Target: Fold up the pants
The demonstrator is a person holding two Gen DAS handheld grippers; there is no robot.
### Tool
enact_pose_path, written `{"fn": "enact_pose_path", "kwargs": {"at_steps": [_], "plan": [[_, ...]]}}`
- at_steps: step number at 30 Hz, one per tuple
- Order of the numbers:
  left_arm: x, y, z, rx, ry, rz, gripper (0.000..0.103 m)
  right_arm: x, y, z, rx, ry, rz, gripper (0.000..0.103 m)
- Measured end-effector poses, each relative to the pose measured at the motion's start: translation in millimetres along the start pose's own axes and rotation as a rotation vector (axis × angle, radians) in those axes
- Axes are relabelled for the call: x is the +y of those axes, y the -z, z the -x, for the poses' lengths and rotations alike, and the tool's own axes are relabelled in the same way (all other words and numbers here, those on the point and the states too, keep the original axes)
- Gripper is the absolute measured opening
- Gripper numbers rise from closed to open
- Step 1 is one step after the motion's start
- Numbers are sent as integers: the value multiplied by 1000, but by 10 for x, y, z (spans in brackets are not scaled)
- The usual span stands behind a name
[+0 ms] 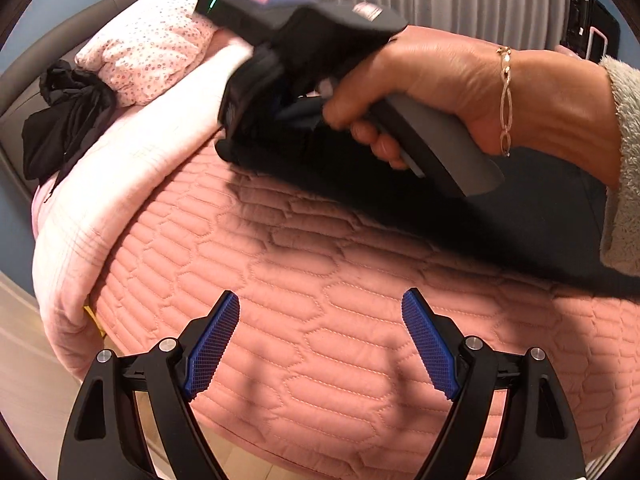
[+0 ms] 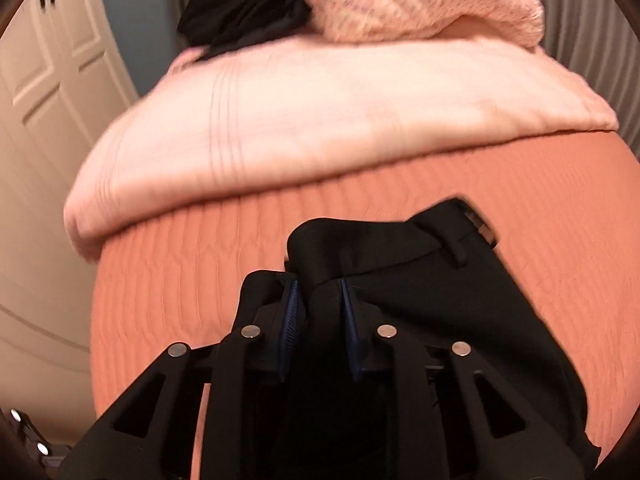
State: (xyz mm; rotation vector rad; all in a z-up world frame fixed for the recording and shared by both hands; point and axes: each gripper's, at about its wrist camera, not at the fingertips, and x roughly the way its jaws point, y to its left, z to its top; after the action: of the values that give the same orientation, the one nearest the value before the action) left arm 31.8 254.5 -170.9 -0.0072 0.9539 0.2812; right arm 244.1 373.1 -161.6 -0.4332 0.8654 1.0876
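Pants (image 2: pixel 420 280), black, lying on the salmon quilted bedspread (image 1: pixel 320 280), waistband end bunched up and pinched between the blue pads (image 2: pixel 290 320) of the right gripper (image 2: pixel 318 300). Clamped narrow on a thick wad of fabric, belt loop (image 2: pixel 464 248) visible just past the grip. Left gripper (image 1: pixel 320 344) hanging over bare quilt near the bed's edge, spread wide, holding nothing, well apart from the cloth. Looks like mid-fold: waist end lifted, probably about to be carried across the rest of the garment. Next move likely needs the left side pinning or grabbing the other edge so the layers don't slide, then laying the waist down flat. Hard to tell how the legs lie. Pale pink blanket (image 2: pixel 320 120) and a dark garment (image 2: pixel 244 12) sitting further up the bed.
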Motion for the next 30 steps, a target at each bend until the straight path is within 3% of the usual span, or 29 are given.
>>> {"fn": "enact_pose_path", "kwargs": {"at_steps": [4,7,9,10,11,13,14,17,20,22,24,28,30], "plan": [[32,-50,11,-11,-2,10,81,-163,93,-87,35,-72,-61,20],[45,-80,-28,-14,-10,8,81,-315,7,-56,-17,-76,-188,19],[24,-102,-58,-13,-22,5,81,-234,-62,-284,57,-72,-166,20],[12,-123,-76,-16,-25,3,81,-173,-40,-460,113,-60,-150,30],[6,-143,-96,-13,-25,3,81,-109,-8,-544,112,-58,-116,37],[27,-203,-147,-2,-28,11,81,20,-21,-464,100,-105,-53,79],[21,-229,-161,1,-17,12,81,110,-17,-317,93,-63,-10,84],[2,-280,-170,3,-16,7,81,188,150,259,-7,2,93,85],[-60,-305,-178,17,-10,-16,81,-108,553,867,-45,78,2,83],[-130,-316,-183,34,-4,-30,81,-348,900,1152,-37,182,-75,67],[-206,-341,-193,53,10,-32,81,-618,1395,1319,5,291,-188,64],[-423,-447,-140,46,16,-46,81,-898,2180,1226,136,352,-328,63],[-579,-523,-85,29,7,-72,81,-920,2350,1501,56,371,-391,62]]}}
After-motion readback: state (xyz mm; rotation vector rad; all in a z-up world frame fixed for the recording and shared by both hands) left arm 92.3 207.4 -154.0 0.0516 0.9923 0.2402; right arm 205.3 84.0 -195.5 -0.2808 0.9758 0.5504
